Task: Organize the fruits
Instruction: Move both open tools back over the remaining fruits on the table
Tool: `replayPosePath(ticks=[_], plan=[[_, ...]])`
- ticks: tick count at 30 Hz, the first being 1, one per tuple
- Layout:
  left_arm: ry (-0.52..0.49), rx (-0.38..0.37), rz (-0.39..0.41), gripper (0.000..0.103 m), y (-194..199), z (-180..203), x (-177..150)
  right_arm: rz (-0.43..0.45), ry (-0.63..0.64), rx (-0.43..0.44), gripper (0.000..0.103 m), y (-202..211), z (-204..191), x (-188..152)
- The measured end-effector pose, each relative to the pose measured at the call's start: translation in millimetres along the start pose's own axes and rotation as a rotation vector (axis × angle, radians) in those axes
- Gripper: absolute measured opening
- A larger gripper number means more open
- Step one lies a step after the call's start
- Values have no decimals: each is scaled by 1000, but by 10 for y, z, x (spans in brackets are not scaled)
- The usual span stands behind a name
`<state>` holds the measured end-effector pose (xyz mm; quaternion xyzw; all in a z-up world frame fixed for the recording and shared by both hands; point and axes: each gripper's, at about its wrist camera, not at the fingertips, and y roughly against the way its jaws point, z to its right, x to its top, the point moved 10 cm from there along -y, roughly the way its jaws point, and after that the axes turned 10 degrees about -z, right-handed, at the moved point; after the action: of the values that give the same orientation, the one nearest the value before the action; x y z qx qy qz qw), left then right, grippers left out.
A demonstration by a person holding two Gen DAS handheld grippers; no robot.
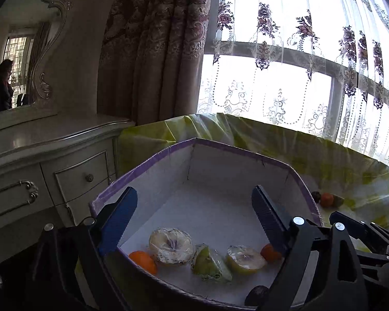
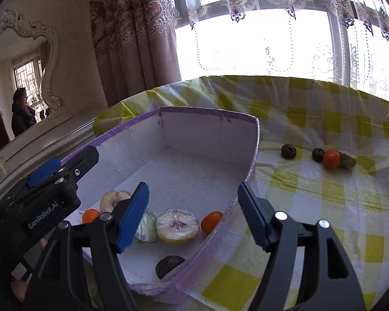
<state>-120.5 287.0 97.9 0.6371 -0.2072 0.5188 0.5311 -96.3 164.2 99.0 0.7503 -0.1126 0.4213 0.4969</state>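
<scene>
- Left claw (image 1: 194, 220) hangs over the near end of the box (image 1: 220, 160), jaws spread wide w/ nothing between them; its blue pads (image 1: 119, 217) touch no fruit
- Right claw (image 2: 193, 216) sits at the box's near right corner, jaws also spread and empty; the purple rim runs between its two fingers, left finger over the inside, right finger over the bench (image 2: 311, 202)
- Box is white inside w/ a purple edge, standing on the bench's yellow-and-white check cloth
- In the box, near end: two cling-wrapped apple halves (image 1: 169, 246) cut side up, a wrapped green wedge (image 1: 207, 263) between them, touching both
- Small orange (image 1: 142, 261) at the left of that row, just beside the left half; second orange (image 1: 269, 252) at the right end, near the right half
- Dark round fruit (image 2: 168, 263) lies alone nearer still, close to the front wall
- Far end of the box floor is bare
- Out on the bench, well right of the box: a third orange (image 2: 331, 158) w/ a dark fruit (image 2: 317, 154) touching its left and a greenish piece (image 2: 348, 160) at its right; another dark fruit (image 2: 288, 151) just left of that group, apart
- Far left: pale dresser (image 1: 51, 160) w/ ornate mirror (image 1: 18, 59); patterned curtain (image 1: 153, 46) and lace sheer at the window behind the bench
</scene>
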Motion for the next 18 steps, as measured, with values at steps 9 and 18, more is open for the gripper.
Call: replayPosePath(ticks=[9, 18], plan=[[-146, -123, 128, 88, 369, 799, 234, 212, -192, 44, 77, 388, 678, 91], [-376, -471, -10, 98, 288, 2400, -43, 4, -476, -302, 93, 390, 2365, -402]])
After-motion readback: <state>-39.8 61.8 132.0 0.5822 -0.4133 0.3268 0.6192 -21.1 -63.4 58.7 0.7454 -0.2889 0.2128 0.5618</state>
